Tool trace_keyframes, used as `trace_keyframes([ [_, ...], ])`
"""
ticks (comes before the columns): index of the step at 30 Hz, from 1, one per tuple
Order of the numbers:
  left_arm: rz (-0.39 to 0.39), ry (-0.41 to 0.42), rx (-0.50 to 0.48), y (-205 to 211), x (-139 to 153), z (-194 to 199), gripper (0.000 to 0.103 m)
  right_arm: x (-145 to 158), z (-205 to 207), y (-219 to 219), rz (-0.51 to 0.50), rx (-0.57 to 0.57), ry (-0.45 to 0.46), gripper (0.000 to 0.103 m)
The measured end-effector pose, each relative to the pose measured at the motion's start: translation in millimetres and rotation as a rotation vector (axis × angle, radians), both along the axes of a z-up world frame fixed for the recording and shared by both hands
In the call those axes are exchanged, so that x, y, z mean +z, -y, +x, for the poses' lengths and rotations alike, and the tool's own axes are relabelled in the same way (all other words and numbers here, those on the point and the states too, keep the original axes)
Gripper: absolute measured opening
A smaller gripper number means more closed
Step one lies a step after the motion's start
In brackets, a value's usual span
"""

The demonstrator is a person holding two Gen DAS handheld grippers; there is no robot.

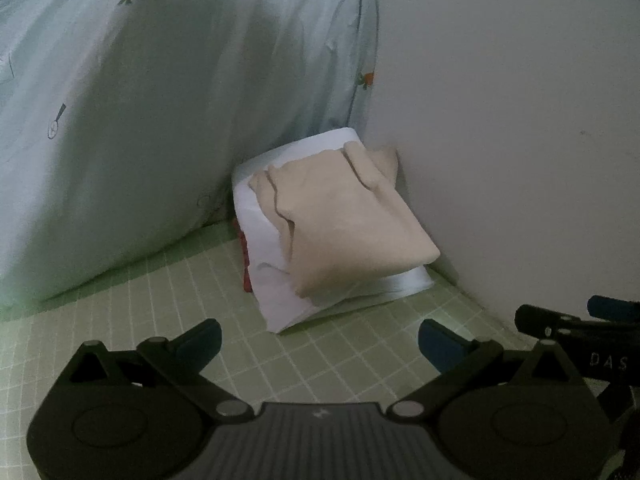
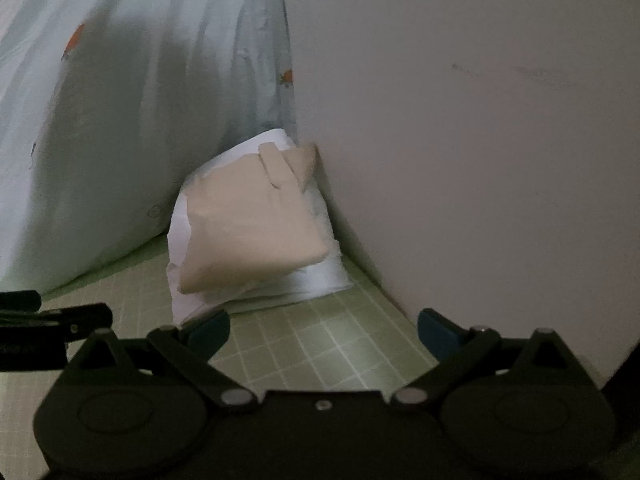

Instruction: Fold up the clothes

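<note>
A folded beige garment (image 1: 340,220) lies on top of a folded white garment (image 1: 280,292), stacked in the corner against the wall; a strip of red cloth (image 1: 245,264) shows under the pile's left side. The pile also shows in the right wrist view, beige (image 2: 248,232) on white (image 2: 316,284). My left gripper (image 1: 320,344) is open and empty, a short way in front of the pile. My right gripper (image 2: 324,334) is open and empty, its left fingertip (image 2: 210,330) close to the white garment's near corner. The right gripper also shows at the right edge of the left wrist view (image 1: 576,320).
A green grid-patterned sheet (image 1: 352,364) covers the surface. A large pale pillow with carrot prints (image 1: 140,120) leans at the left, touching the pile. A plain wall (image 1: 500,120) stands at the right, close behind the pile.
</note>
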State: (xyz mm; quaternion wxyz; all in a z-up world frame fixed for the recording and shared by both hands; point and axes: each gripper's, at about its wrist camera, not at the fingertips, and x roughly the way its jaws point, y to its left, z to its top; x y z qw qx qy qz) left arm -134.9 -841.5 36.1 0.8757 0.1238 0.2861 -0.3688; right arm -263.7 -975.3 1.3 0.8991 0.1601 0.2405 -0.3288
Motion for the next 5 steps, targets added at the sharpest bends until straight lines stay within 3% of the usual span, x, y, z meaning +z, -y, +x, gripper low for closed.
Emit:
trace_keyframes([
  [5, 0.007, -0.002, -0.004, 1.4, 0.8, -1.2, 0.103, -1.9, -2.4, 1.0, 0.008, -0.004, -0.002, 0.101],
])
